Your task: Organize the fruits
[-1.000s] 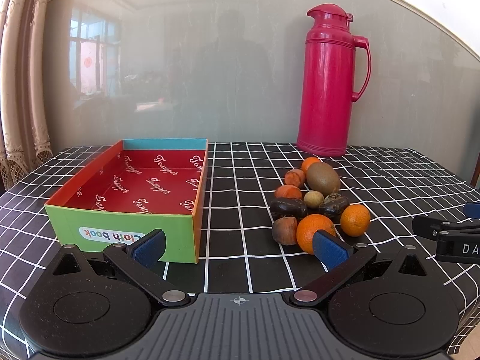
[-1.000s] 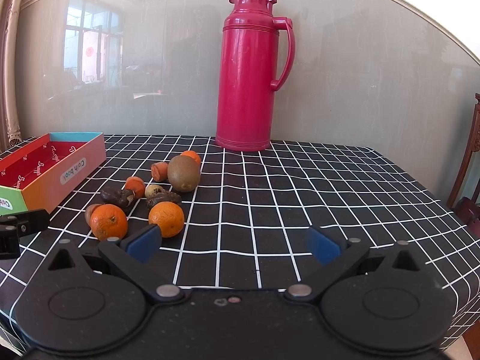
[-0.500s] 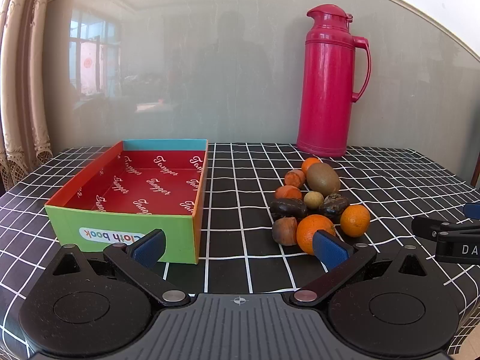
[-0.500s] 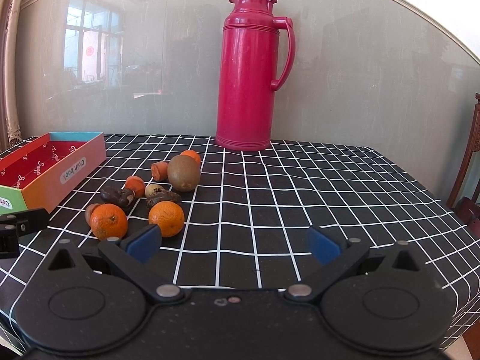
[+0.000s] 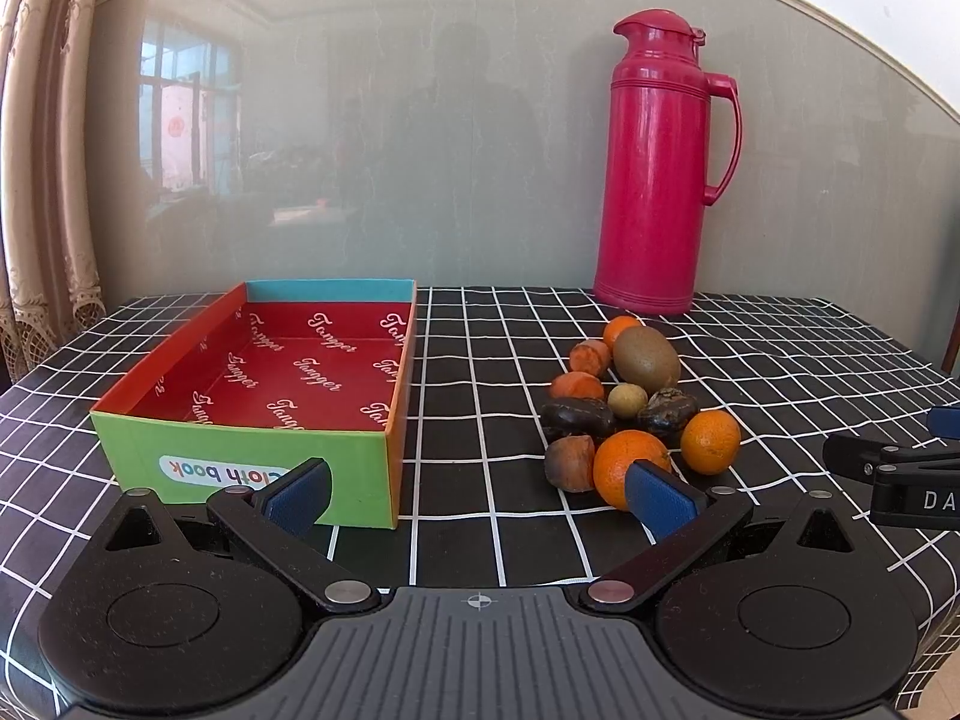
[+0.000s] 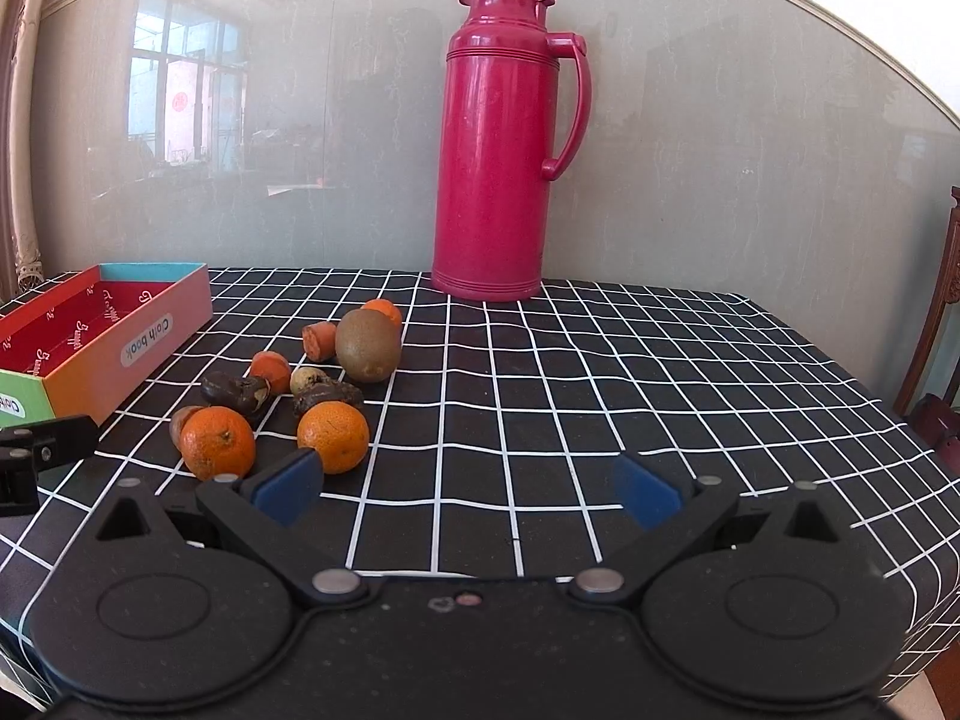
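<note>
Plainly, both hand-held grippers [image 5: 478, 489] [image 6: 467, 489] gape; box [image 5: 240, 456] reads "Cloth book", "Tangper".

left gripper [image 5: 477, 495]: black body, blue pads, silver pivot screws | right gripper [image 6: 465, 489]: same build

You see a black tablecloth [image 5: 498, 360] gridded in white and a magenta flask [image 5: 657, 168]. The box [image 5: 252, 462] shows a green near wall and red lining; the two darkest fruits [image 5: 576, 417] look perhaps brown-black.

box [image 5: 240, 456]: white label [image 5: 222, 471] on the green end wall reads "cloth book", upside down; red lining repeats "tangper". right gripper [image 5: 900, 468]: letters "da".
</note>
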